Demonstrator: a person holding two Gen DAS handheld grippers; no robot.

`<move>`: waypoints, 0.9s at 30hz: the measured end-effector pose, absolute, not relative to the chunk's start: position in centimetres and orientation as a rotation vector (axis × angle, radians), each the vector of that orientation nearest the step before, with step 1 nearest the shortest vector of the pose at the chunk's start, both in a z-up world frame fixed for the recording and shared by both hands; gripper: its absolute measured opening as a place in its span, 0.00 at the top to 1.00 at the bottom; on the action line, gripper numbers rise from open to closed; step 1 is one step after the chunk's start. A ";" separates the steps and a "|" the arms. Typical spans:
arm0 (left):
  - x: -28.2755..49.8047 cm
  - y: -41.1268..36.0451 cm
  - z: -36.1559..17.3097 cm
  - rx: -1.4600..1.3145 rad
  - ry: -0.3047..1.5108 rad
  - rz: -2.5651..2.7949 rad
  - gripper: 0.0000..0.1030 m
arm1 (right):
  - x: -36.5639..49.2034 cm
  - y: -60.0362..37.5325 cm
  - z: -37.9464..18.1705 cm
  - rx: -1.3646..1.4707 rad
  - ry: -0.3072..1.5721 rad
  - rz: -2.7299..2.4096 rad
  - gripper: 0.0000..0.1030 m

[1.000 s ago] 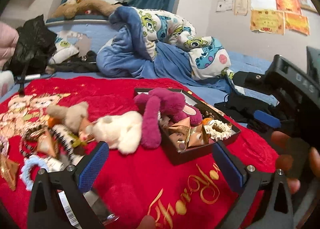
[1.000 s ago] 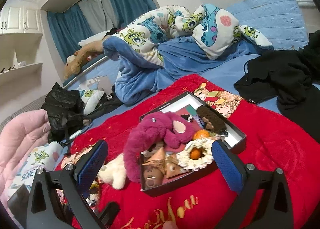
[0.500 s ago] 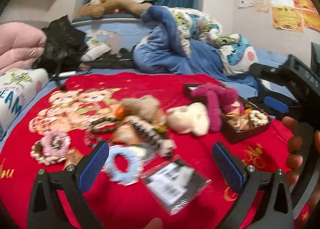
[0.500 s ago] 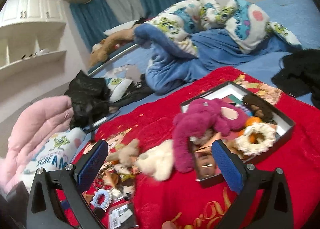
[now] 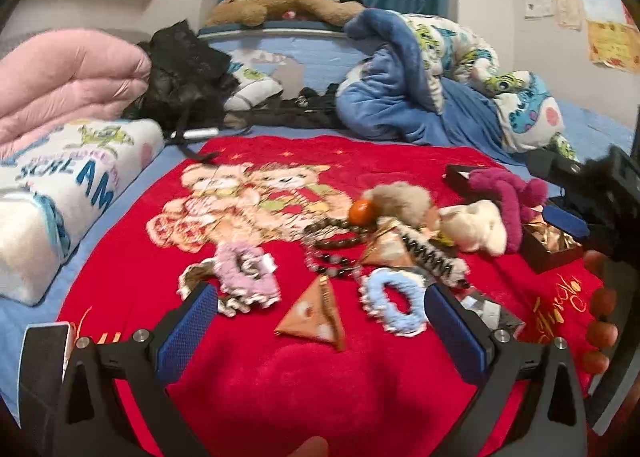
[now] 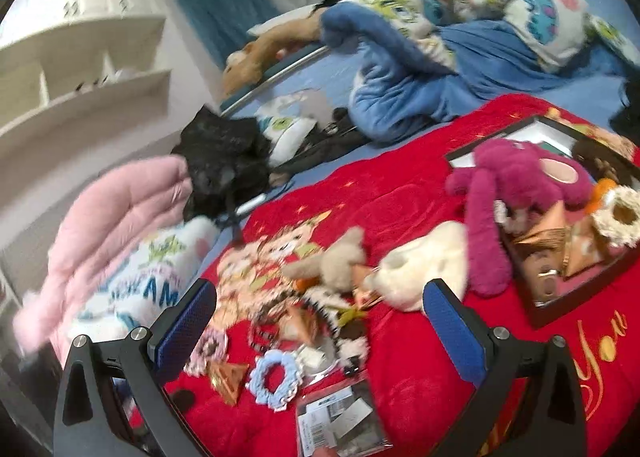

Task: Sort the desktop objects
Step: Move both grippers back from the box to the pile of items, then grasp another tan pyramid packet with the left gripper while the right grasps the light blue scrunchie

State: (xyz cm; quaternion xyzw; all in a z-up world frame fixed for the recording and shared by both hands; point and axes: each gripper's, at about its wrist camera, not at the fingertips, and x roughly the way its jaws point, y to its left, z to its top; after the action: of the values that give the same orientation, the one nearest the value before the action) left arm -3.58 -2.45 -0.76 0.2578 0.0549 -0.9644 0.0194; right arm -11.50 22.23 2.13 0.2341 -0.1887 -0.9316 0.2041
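Left wrist view: your left gripper [image 5: 320,321] hangs wide open and empty over the triangular pouch [image 5: 314,315]; you're picking a target, so lower and close.

Right wrist view: your right gripper [image 6: 320,321] gapes empty, black box [image 6: 560,297] right of it.

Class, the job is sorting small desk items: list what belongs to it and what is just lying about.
Job: blue scrunchie, pink scrunchie, beads, triangle pouch, box.
Lying about: pink quilt, blue blanket, black bag.
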 end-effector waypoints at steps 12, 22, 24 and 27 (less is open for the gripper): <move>-5.5 -2.7 -1.5 0.894 0.120 -2.971 0.00 | -11.9 18.6 0.4 0.733 -0.396 -2.459 0.00; -8.9 -2.1 -3.1 1.083 0.083 -2.900 0.00 | -13.3 17.0 -2.2 0.856 -0.297 -2.414 0.00; -9.3 -2.0 -3.5 1.108 0.075 -2.889 0.00 | -13.7 17.0 -2.6 0.874 -0.324 -2.399 0.00; -9.4 -2.2 -3.9 1.133 0.084 -2.882 0.00 | -14.3 16.8 -3.2 0.897 -0.359 -2.354 0.05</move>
State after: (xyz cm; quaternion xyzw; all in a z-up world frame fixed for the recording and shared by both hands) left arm -9.43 -2.16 -3.90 0.3656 0.0271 -0.9301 0.0217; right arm -14.27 16.83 -3.19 0.3370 -0.1347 -0.8842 0.2942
